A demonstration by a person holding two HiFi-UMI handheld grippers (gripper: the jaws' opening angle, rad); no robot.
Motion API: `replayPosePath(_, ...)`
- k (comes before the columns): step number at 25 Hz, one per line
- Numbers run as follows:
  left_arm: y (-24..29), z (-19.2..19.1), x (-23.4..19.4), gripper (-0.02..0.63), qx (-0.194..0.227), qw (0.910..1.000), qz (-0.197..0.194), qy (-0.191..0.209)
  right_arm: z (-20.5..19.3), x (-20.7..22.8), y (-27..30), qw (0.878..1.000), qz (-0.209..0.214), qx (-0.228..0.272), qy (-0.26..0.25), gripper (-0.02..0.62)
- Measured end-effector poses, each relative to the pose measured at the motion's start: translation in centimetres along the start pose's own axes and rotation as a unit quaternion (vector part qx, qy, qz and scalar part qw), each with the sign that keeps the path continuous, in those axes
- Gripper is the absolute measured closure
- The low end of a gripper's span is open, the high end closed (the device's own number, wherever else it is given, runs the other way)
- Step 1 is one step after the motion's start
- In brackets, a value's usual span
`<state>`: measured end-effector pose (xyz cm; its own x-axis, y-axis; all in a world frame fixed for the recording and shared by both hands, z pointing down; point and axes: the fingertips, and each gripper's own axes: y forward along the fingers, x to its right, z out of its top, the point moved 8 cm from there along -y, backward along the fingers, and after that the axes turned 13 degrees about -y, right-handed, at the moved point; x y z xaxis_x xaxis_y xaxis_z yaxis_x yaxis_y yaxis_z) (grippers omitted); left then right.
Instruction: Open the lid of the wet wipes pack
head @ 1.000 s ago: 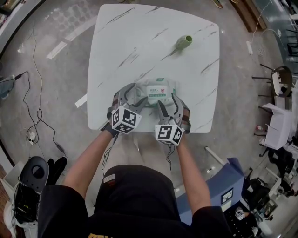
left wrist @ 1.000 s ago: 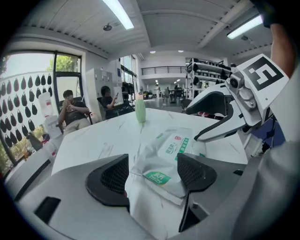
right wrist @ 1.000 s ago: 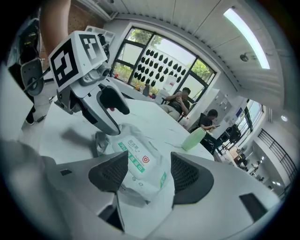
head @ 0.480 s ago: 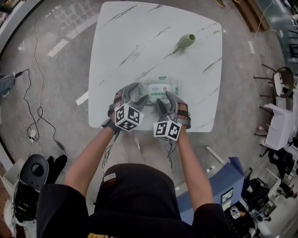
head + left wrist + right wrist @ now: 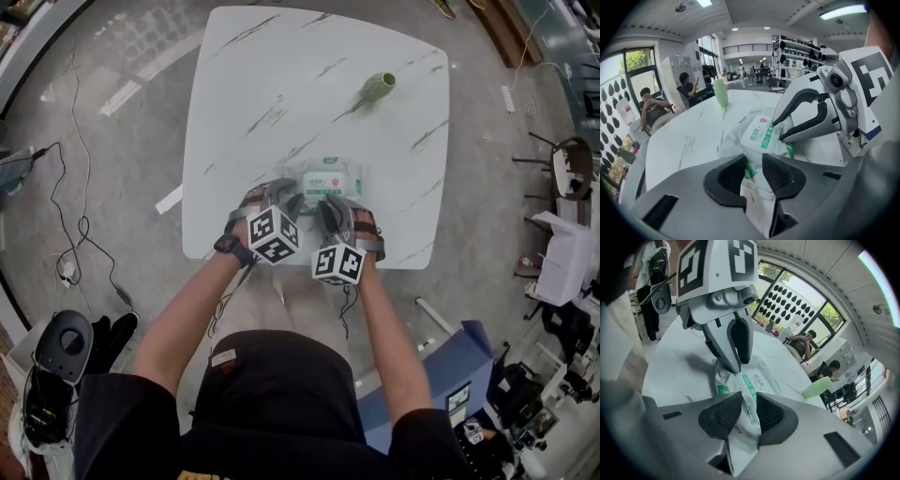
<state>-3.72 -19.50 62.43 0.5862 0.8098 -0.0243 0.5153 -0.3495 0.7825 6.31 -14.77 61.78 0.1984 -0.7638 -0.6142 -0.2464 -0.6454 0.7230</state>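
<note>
Wipes pack (image 5: 331, 176) lies near front edge of white table (image 5: 281, 84), green cup (image 5: 377, 86) well apart behind. Left gripper (image 5: 754, 174) and right gripper (image 5: 749, 412) side by side, jaws closing, each pinching pack's near wrapper edge

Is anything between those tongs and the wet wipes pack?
Nothing visible: the left tongs and right tongs are closing on the near edge of the white plastic wet wipes pack, its wrapper caught in both.
</note>
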Motion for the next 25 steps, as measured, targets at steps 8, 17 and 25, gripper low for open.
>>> replayPosePath(8,0.4,0.8,0.1,0.484,-0.046,0.9985,-0.004,0.027,0.1,-0.1,0.4,0.999,0.032,0.006,0.033,0.566)
replayPosePath(17,0.5,0.7,0.6,0.502,-0.058,0.9973,0.008,0.045,0.4,-0.5,0.5,1.0,0.026,-0.011,0.008,0.584)
replayPosePath(25,0.5,0.7,0.7,0.508,-0.057,0.9969,0.011,0.054,1.1,-1.2,0.2,0.998,-0.022,-0.034,-0.056,0.584)
